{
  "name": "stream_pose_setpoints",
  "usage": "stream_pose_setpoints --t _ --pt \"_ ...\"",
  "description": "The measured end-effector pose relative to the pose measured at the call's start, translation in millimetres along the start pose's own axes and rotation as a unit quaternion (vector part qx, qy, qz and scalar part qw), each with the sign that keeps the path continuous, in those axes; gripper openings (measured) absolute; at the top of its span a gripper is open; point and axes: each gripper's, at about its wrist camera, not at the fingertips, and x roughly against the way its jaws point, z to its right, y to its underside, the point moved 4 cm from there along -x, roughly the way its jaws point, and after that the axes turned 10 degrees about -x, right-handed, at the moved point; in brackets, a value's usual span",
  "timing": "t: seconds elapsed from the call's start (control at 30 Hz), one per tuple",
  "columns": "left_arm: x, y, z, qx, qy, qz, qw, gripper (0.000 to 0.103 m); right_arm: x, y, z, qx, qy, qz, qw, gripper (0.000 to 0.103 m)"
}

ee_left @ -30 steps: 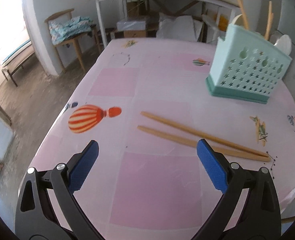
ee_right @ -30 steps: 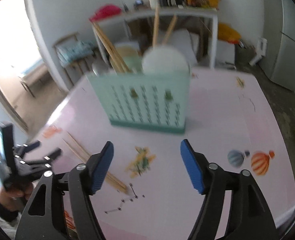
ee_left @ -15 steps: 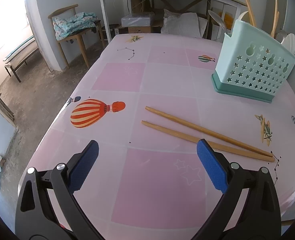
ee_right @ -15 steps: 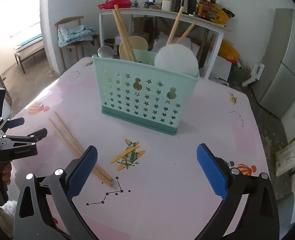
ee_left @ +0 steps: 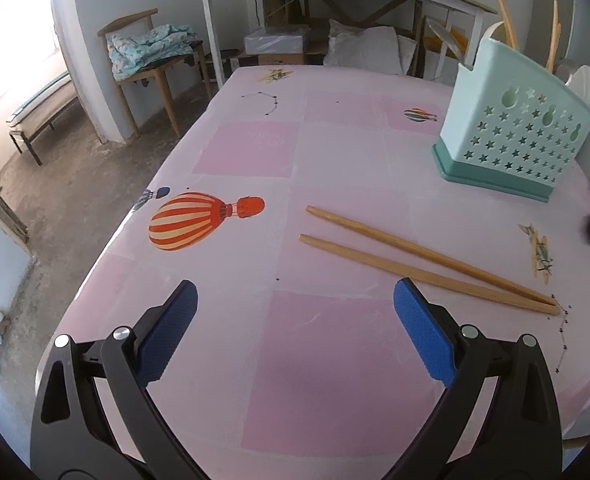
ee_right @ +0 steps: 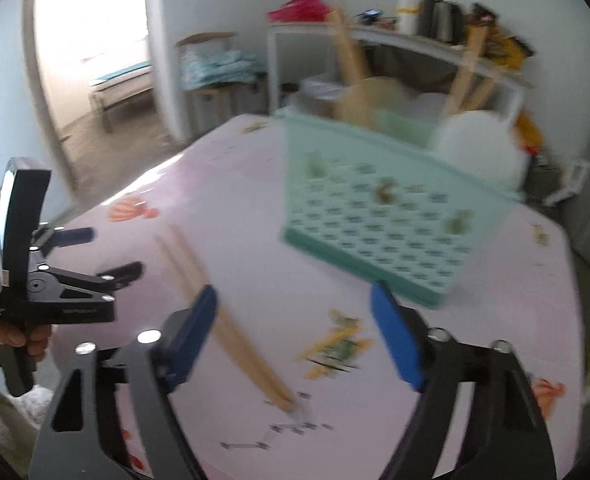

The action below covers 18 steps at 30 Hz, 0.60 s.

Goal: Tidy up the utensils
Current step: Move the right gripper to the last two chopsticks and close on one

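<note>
Your left gripper (ee_left: 295, 320) hangs over the pink table (ee_left: 335, 360), jaws wide apart with nothing between them, the pair of chopsticks (ee_left: 427, 258) lying flat just ahead and to its right. Those two sticks sit side by side, tips nearly meeting at the near end, well short of the mint caddy (ee_left: 515, 144) that stands upright further back with more chopsticks and a white spoon poking out. Your right gripper (ee_right: 295, 340) is over the chopsticks' (ee_right: 223, 316) tip end, jaws closing but empty, its left pad above the sticks; the view is blurred.
</note>
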Motion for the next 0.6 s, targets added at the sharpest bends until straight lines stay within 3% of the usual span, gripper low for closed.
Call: stream_pose_setpoints --t 0.07,0.17,0.27,0.6 --pt "1.7 1.8 -0.8 -0.002 0.006 0.003 1.0 0.095 -15.3 -0.1 -6.1 -0.004 -0.025 -0.026 0.999 0.048" --pt "0.5 5.8 -1.1 -0.002 0.013 0.0 0.9999 0.095 -39.4 1.3 -16.8 -0.006 -0.059 -0.069 0.996 0.034" --pt "-0.2 8.4 -1.7 0.0 0.022 -0.004 0.9997 0.095 -58.2 3.5 -31.1 0.014 -0.084 -0.106 0.991 0.026" --pt "-4.1 10.3 -3.5 0.005 0.033 -0.01 0.9994 0.095 -91.8 17.1 -48.9 0.076 -0.075 -0.169 0.98 0.016"
